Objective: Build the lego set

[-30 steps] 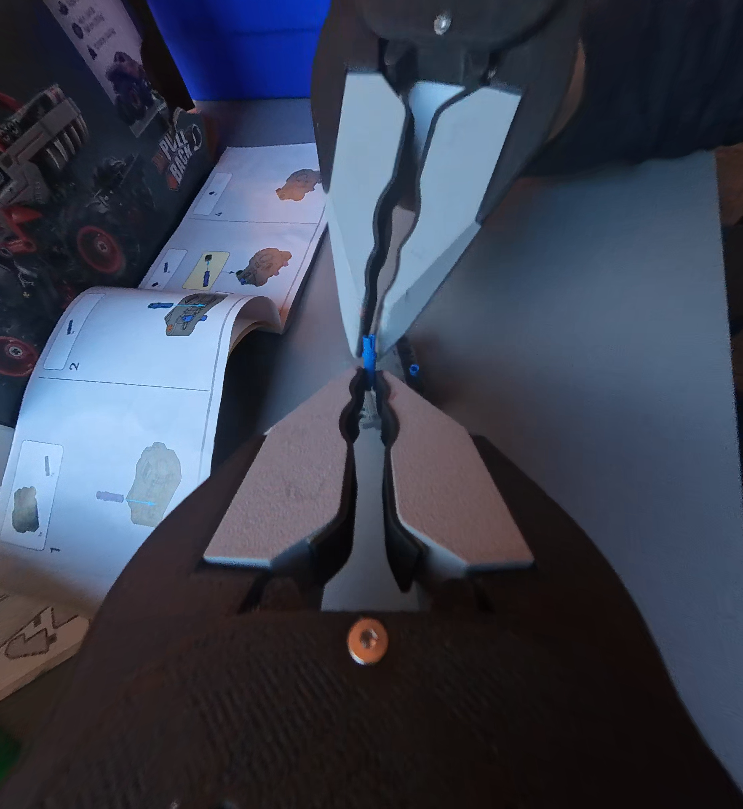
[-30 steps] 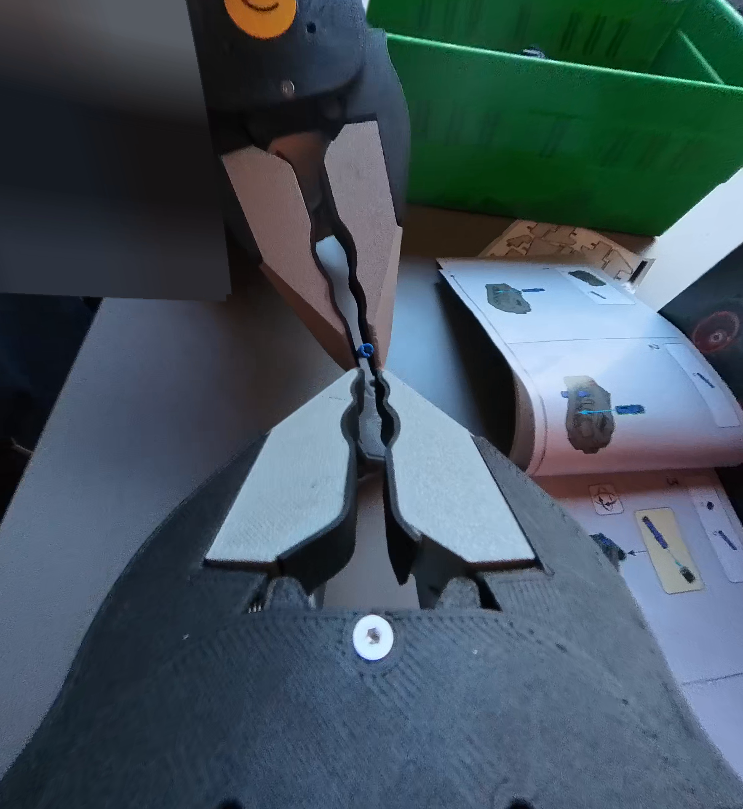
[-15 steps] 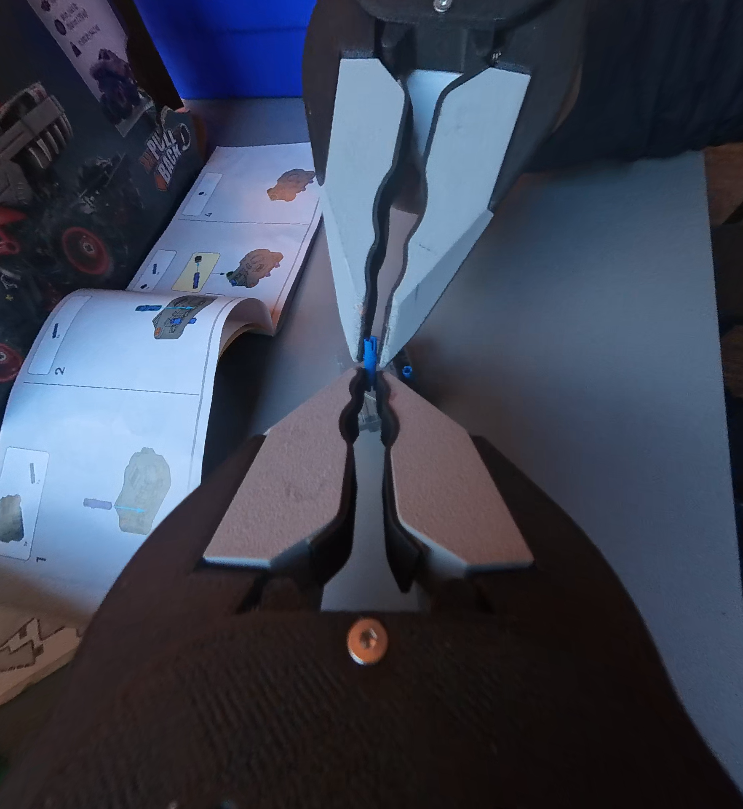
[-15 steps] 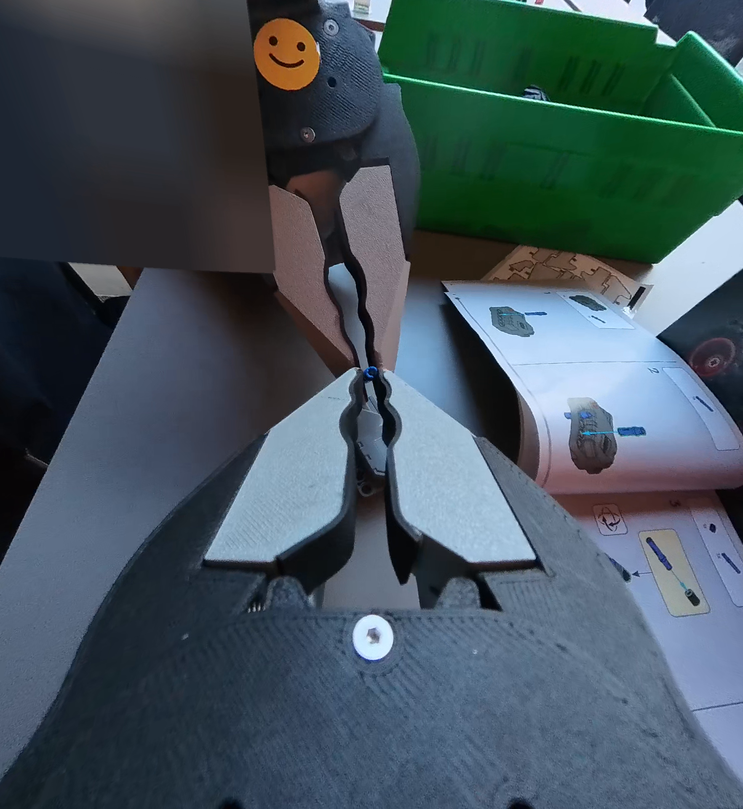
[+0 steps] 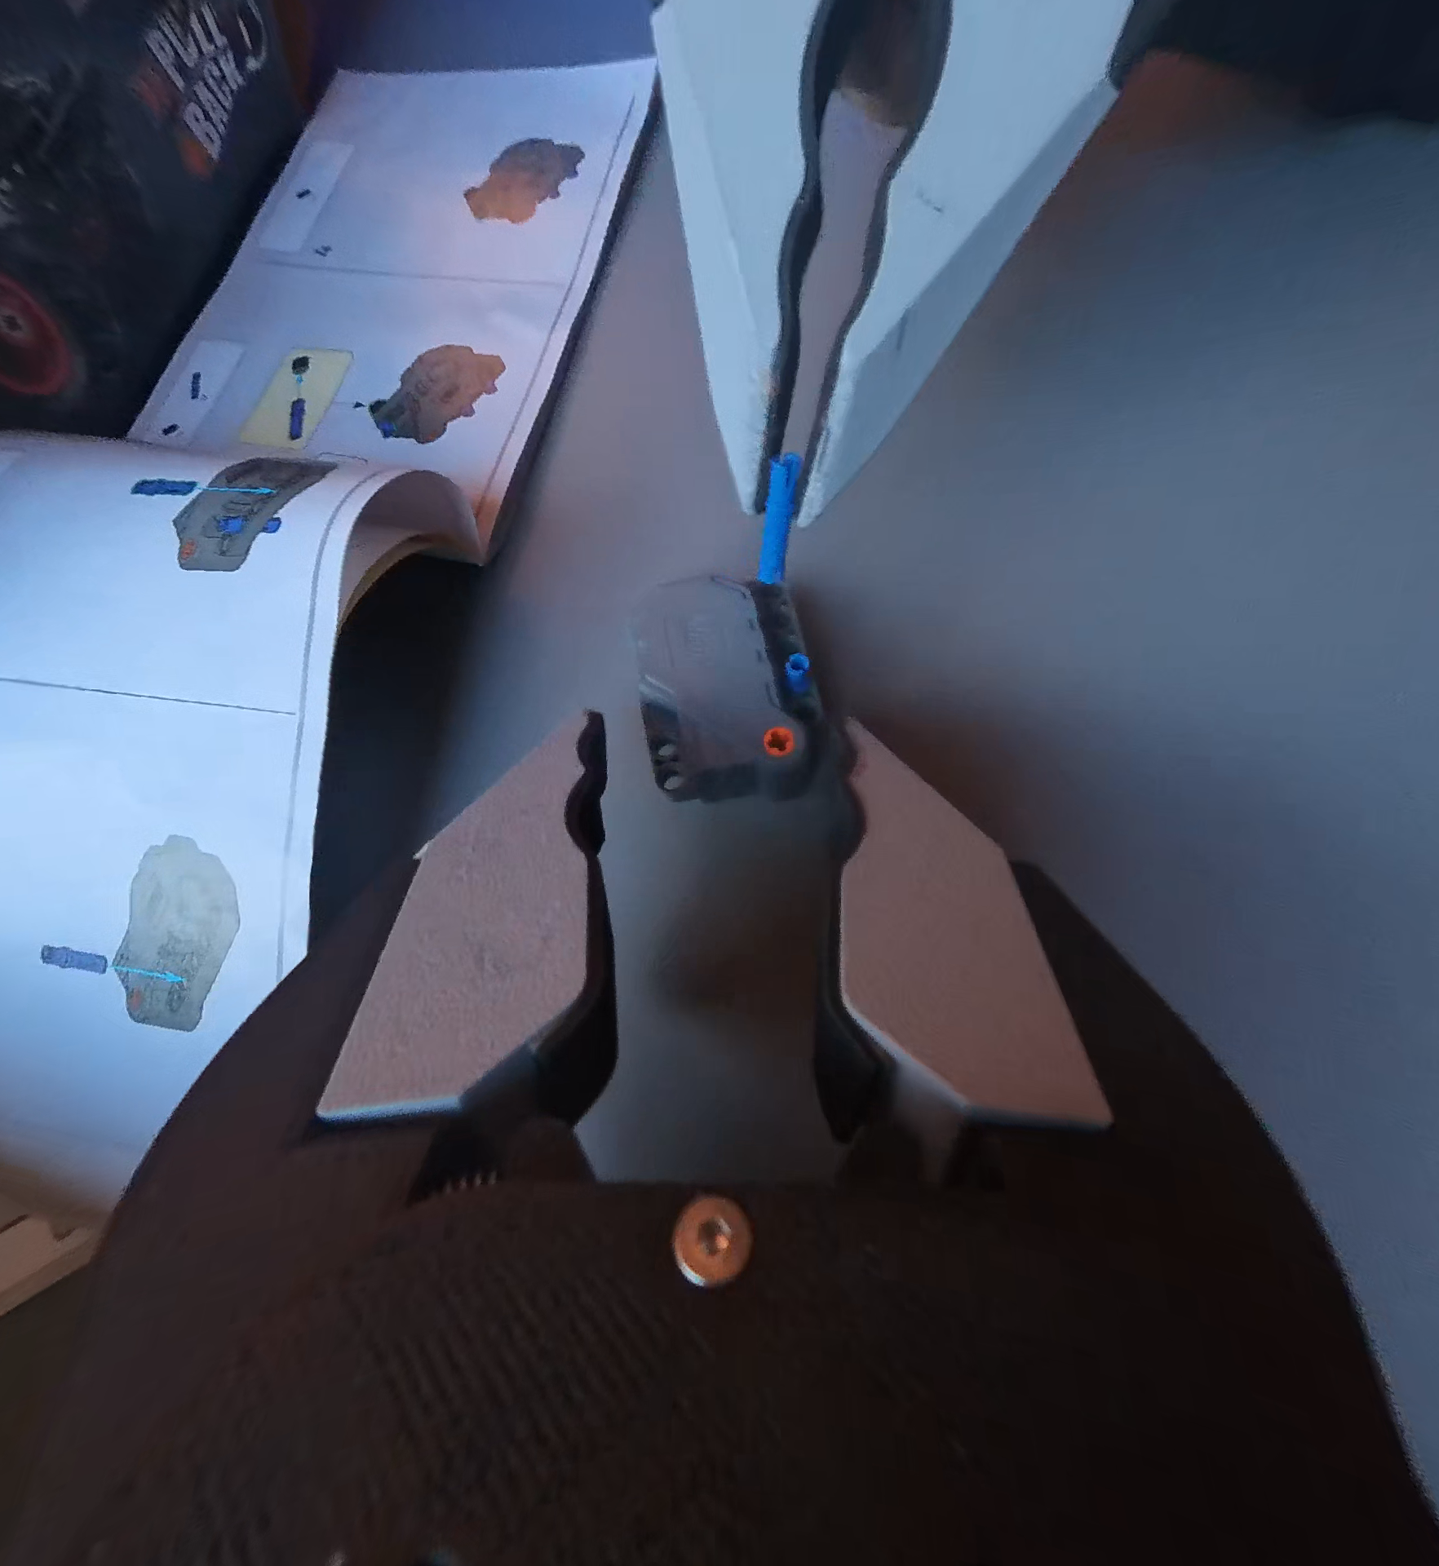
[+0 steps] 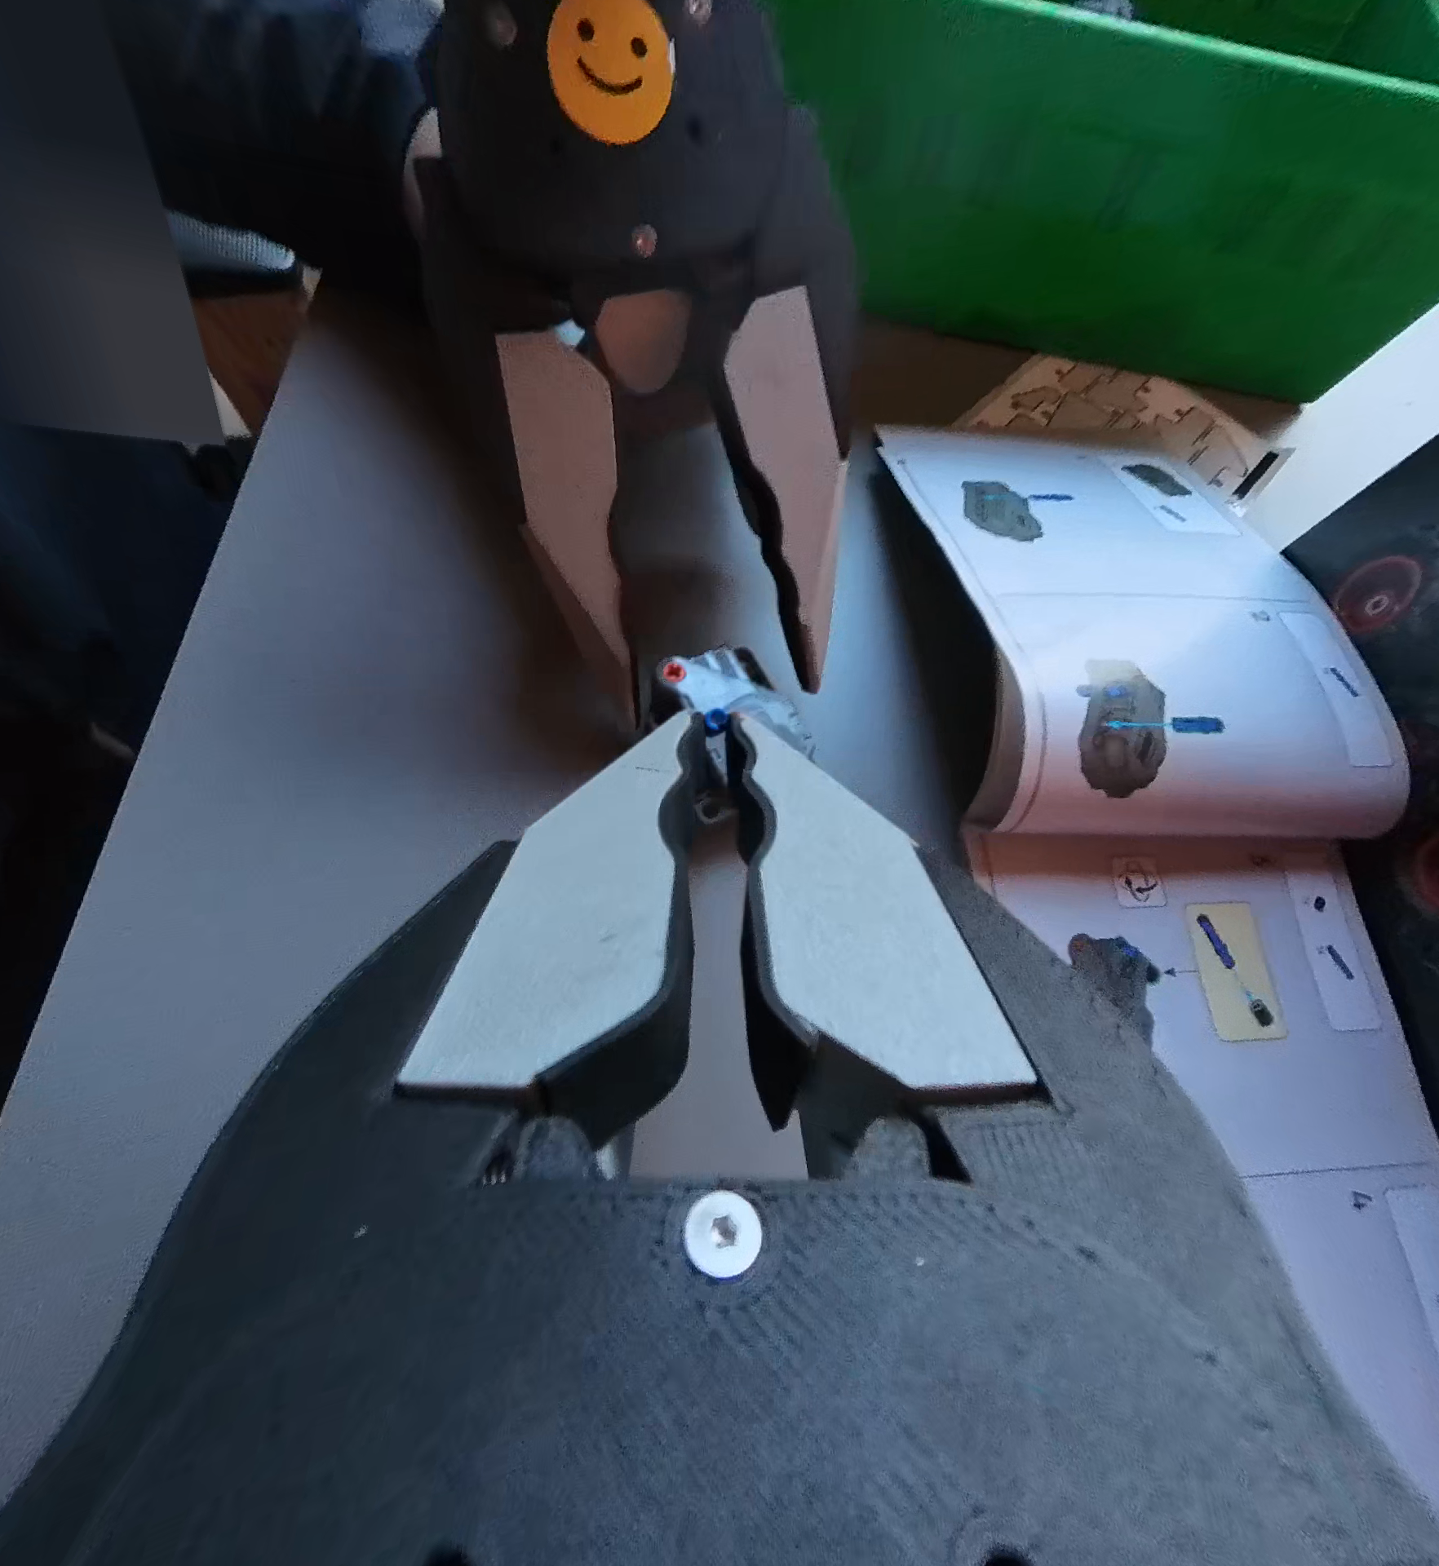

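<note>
Here the left gripper (image 5: 720,737) stands wide open, its brown fingers (image 5: 479,949) spread to either side of the grey lego block (image 5: 712,691) and holding nothing; whether the right-hand fingertip touches the block's black edge cannot be told. The block lies just beyond those tips, over the grey table (image 5: 1165,593), with an orange round spot on its near corner and a short blue peg on its black side strip.

The right gripper (image 6: 712,720) is closed on a thin blue pin (image 5: 775,525). In the left wrist view the pin runs from between the pale grey fingers (image 5: 716,254) down to the far end of the block's black strip, where it meets the block. In the right wrist view the pin shows only as a blue dot at the meeting fingertips, with the block (image 6: 729,686) just past them and the open left gripper (image 6: 725,678) straddling it from the far side; an orange smiley disc (image 6: 610,68) sits on that gripper's black body.

To the left in the left wrist view an instruction booklet (image 5: 131,678) lies open, one page curled up into an arch. Beyond it, at the far left, is the dark set box (image 5: 63,212) with red wheels printed on it. In the right wrist view a green bin (image 6: 1123,169) stands at the far right, behind the booklet (image 6: 1165,661), and a cut-out cardboard sheet (image 6: 1106,415) lies between them.
</note>
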